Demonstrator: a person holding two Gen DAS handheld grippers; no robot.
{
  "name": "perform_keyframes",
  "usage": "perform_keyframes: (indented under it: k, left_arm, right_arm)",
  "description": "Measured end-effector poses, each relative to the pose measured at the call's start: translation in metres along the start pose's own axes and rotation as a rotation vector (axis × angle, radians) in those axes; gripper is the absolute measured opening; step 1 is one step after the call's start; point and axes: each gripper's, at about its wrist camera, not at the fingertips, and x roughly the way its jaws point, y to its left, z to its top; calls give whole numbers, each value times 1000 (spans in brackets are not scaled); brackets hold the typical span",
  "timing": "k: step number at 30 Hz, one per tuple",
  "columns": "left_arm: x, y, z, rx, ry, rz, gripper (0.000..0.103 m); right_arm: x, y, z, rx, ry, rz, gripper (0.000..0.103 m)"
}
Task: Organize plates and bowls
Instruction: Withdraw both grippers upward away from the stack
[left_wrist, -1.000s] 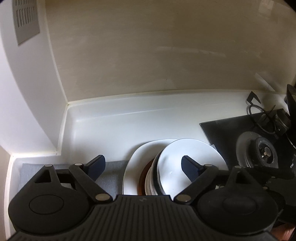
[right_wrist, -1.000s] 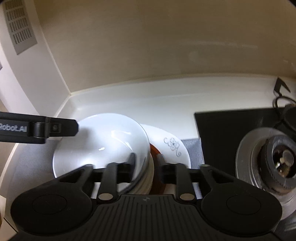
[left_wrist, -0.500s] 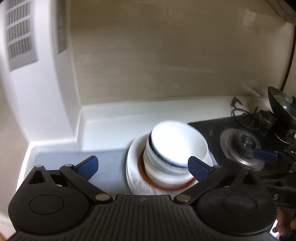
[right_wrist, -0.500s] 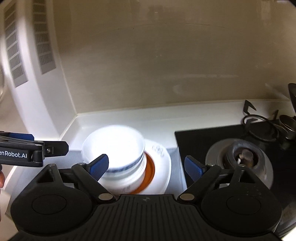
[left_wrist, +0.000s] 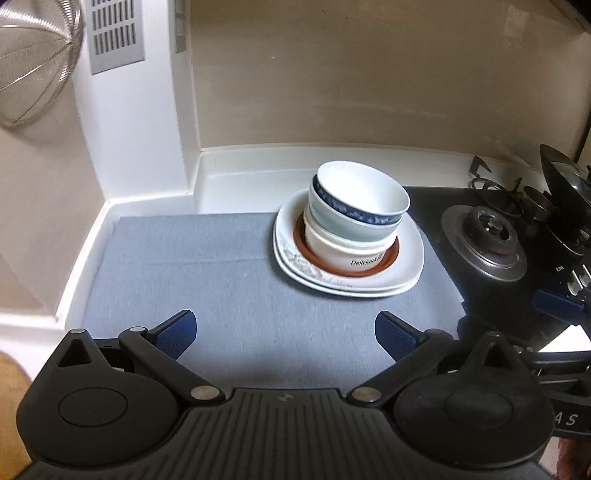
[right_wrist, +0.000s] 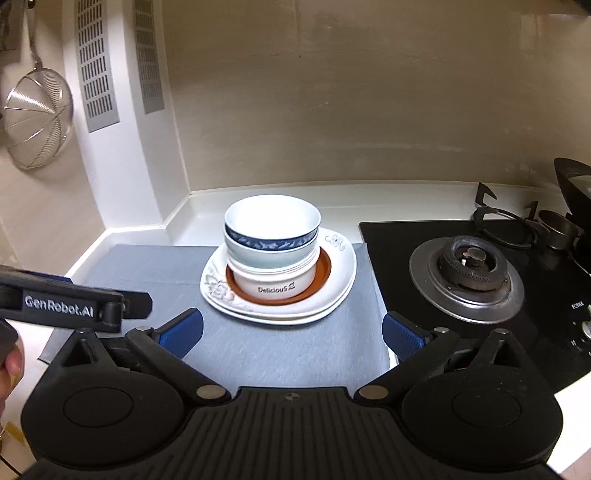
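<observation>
the bowls (right_wrist: 271, 236) sit nested on stacked plates (right_wrist: 340, 273) on a grey mat (left_wrist: 221, 280) on the table, beside the stove (right_wrist: 469, 273). left hand-held gripper (left_wrist: 284, 332) spread wide, empty; right hand-held gripper (right_wrist: 291, 332) jaws opening, nothing between them.

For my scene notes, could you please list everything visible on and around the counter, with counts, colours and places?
Bowls: at least three, white, top one blue-banded, nested on the plates.
Plates: two white, one brown saucer on top, on the mat.
Mat: one, grey, on the counter.
Gas burner: one, silver and black, on the black hob right of the mat.
Strainer: one, metal mesh, hanging on the left wall.
Vents: two, grey, left wall.
Left gripper: black, blue pads, open, empty.
Right gripper: same, jaws opening, empty.
</observation>
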Motion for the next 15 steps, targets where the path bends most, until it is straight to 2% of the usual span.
perform_keyframes:
  k: [4, 9, 15]
  left_arm:
    - [-10, 1, -11, -38, 2, -6, 103]
    - [-24, -10, -18, -3, -68, 61, 103]
    - [-31, -18, -21, 49, -77, 136, 103]
  right_arm:
    - [-12, 2, -3, -12, -16, -22, 103]
    - [-32, -3, -9, -3, -53, -81, 103]
    - [-44, -3, -14, 10, -68, -107, 103]
